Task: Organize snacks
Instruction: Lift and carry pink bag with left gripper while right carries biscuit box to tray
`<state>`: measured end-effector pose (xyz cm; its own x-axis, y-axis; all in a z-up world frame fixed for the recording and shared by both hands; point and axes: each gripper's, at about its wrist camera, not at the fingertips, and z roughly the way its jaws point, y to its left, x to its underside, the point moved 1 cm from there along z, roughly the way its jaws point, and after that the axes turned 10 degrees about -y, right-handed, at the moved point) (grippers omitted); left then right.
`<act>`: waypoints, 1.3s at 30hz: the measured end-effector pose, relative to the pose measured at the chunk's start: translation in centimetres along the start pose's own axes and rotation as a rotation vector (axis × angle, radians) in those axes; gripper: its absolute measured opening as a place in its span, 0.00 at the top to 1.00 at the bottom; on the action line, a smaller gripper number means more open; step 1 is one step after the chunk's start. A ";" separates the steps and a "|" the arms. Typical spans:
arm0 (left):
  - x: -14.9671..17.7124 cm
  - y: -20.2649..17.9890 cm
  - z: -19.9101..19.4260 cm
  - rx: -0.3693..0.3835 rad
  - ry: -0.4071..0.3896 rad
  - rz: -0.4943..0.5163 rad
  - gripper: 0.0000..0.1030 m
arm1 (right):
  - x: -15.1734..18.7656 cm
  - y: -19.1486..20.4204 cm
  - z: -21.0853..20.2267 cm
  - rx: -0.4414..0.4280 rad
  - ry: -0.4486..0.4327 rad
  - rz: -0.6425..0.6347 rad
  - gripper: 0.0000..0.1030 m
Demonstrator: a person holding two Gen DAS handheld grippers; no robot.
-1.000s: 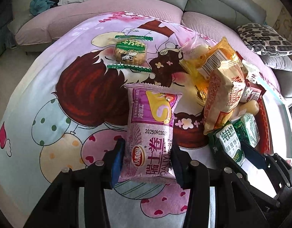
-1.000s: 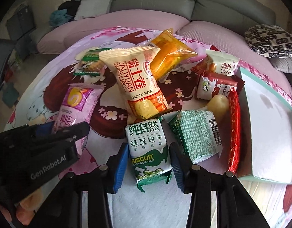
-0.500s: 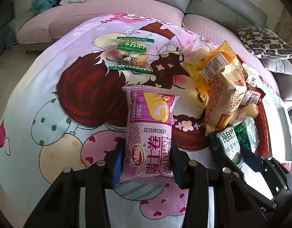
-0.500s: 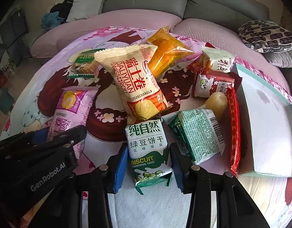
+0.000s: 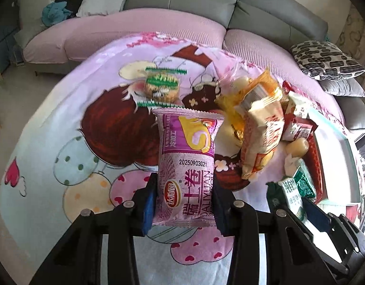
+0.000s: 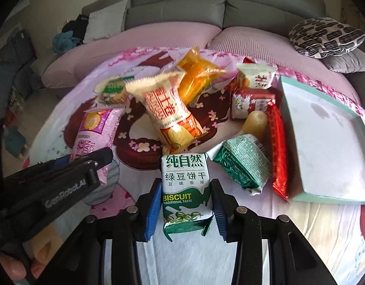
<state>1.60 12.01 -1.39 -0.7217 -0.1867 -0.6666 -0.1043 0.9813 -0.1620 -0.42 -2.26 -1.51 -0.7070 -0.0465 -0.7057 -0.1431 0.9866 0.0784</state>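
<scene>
A cartoon-printed blanket covers the surface. On it at three o'clock in the right wrist view lies a white tray with a teal rim. A pile of snacks sits at twelve o'clock, with a cream roll packet on top. The left gripper has its blue pads pressed against both sides of a purple roll packet. The right gripper is closed around a green biscuit packet, just beside another green packet at two o'clock.
</scene>
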 end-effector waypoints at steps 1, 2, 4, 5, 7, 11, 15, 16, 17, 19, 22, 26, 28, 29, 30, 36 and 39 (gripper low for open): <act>-0.2 -0.2 -0.5 0.001 -0.013 0.005 0.59 | -0.1 -0.2 -0.5 -0.004 -0.010 0.006 0.60; -0.3 -0.4 -0.8 0.005 -0.022 0.009 0.59 | -0.1 -0.5 -1.0 -0.007 -0.020 0.012 0.60; -0.6 -1.0 -1.8 0.020 -0.046 0.018 0.59 | -0.4 -0.9 -1.9 -0.006 -0.039 0.025 0.60; -0.8 -1.4 -2.2 0.029 -0.056 0.023 0.59 | -0.6 -1.3 -2.4 -0.006 -0.051 0.036 0.60; -1.2 -2.3 -2.9 0.042 -0.076 0.040 0.59 | -0.8 -1.9 -3.4 -0.008 -0.073 0.056 0.60; -1.7 -4.2 -3.8 0.058 -0.100 0.085 0.59 | -1.4 -3.9 -5.1 0.017 -0.122 0.097 0.60; -2.5 -7.0 -3.9 0.085 -0.102 0.143 0.59 | -2.1 -7.0 -5.8 0.075 -0.155 0.145 0.60; -2.6 -7.7 -3.7 0.098 -0.099 0.158 0.59 | -2.4 -8.0 -5.7 0.098 -0.161 0.161 0.60; -2.9 -8.6 -3.5 0.113 -0.096 0.172 0.59 | -2.6 -9.0 -5.5 0.121 -0.165 0.177 0.60; -3.6 -10.8 -2.9 0.144 -0.092 0.204 0.59 | -3.0 -11.0 -5.0 0.180 -0.168 0.207 0.60; -4.5 -13.7 -1.8 0.177 -0.092 0.242 0.59 | -3.8 -14.7 -4.6 0.255 -0.188 0.263 0.60; -5.4 -17.7 0.2 0.245 -0.076 0.280 0.59 | -4.3 -18.2 -4.2 0.299 -0.216 0.308 0.60; -5.8 -19.8 1.3 0.273 -0.069 0.303 0.59 | -4.8 -19.6 -3.9 0.318 -0.233 0.319 0.60; -5.9 -21.0 1.9 0.279 -0.070 0.315 0.59 | -5.1 -20.2 -3.7 0.319 -0.240 0.324 0.60; -6.0 -21.6 2.4 0.279 -0.066 0.324 0.59 | -5.3 -20.8 -3.5 0.320 -0.244 0.329 0.59; -5.8 -25.5 5.6 0.329 -0.040 0.359 0.59 | -6.4 -23.7 -1.0 0.331 -0.234 0.355 0.59; -5.7 -26.7 7.0 0.340 -0.030 0.367 0.58 | -7.1 -24.9 0.0 0.342 -0.227 0.364 0.59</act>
<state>13.33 -13.46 1.67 -0.6481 0.1613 -0.7443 0.3853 0.9124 -0.1378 8.12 -26.48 1.54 -0.4959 0.3052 -0.8130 0.3432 0.9289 0.1394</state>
